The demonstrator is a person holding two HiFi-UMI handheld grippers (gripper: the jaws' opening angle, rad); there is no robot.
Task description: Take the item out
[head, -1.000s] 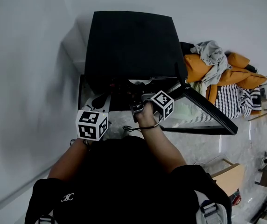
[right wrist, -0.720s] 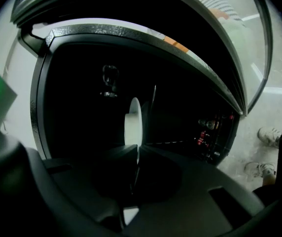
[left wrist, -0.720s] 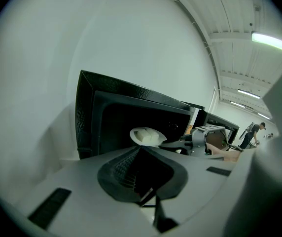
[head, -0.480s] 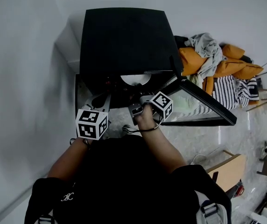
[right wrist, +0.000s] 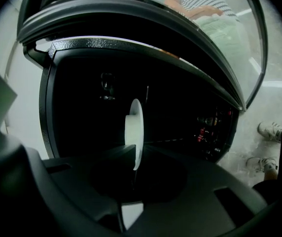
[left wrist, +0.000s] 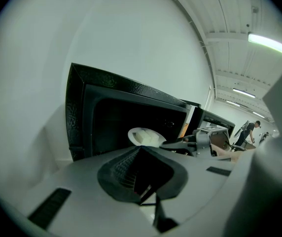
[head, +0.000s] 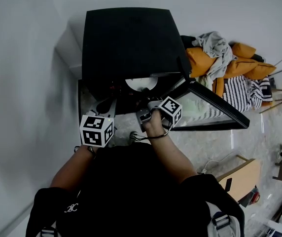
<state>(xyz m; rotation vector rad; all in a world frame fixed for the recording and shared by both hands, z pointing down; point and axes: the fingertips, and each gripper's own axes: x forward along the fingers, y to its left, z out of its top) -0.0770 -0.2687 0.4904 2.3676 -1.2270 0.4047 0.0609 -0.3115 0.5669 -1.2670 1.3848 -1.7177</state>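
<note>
My right gripper (head: 144,113) (right wrist: 133,163) is clamped on the near rim of the white plate (head: 141,84) (right wrist: 135,125). The plate is level in the mouth of the black oven (head: 131,38), whose glass door (head: 212,113) hangs open to the right. My left gripper (head: 103,111) (left wrist: 140,156) has its jaws together on nothing, and I hold it just left of the right one, in front of the oven opening.
</note>
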